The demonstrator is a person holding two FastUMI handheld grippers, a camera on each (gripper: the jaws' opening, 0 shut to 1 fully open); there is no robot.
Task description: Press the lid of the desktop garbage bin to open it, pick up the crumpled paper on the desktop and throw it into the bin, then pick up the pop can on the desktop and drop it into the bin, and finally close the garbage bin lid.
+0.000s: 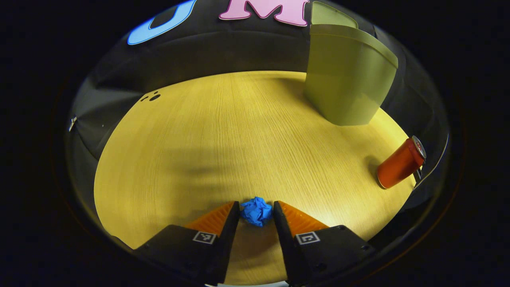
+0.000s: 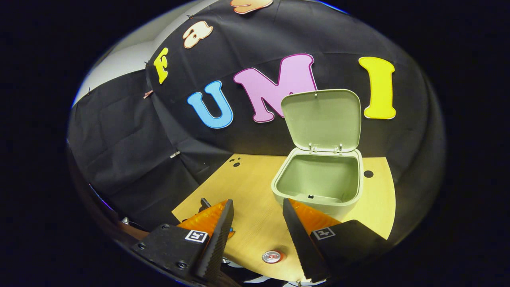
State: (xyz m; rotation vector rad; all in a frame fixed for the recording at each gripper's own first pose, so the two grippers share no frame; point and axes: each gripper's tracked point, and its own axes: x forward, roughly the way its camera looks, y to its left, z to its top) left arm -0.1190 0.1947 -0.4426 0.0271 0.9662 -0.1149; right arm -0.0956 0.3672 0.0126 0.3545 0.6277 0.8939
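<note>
1. Left gripper view: the left tongs point(image 1: 257, 215) hang low over the pale wood-grain counter point(image 1: 223, 135), parted just wide enough to take the small crumpled ball of blue paper point(image 1: 257, 211) between their tips. Each tip sits right at a side of the ball; whether both actually press on it I cannot tell.
2. The paper lies on the counter close to its near edge.
3. Far off to the right stands the pale green plastic garbage bin point(image 1: 346, 79), seen from its side, with its lid raised behind it.
4. Nearer on the right, by the counter's edge, stands the red pop can point(image 1: 400, 163) with a silver top, well apart from both the bin and the paper.
5. Right gripper view: the right tongs point(image 2: 257, 223) are held high above the counter point(image 2: 255, 191), spread wide with nothing between them.
6. Ahead of them the bin point(image 2: 322, 183) stands open on the counter, its hollow bare, and the rounded square lid point(image 2: 322, 119) is tipped upright on the back hinges against the black cloth wall point(image 2: 119, 131).
7. The can point(image 2: 273, 256) shows from above, down between the two fingers, near the counter's front edge.
</note>
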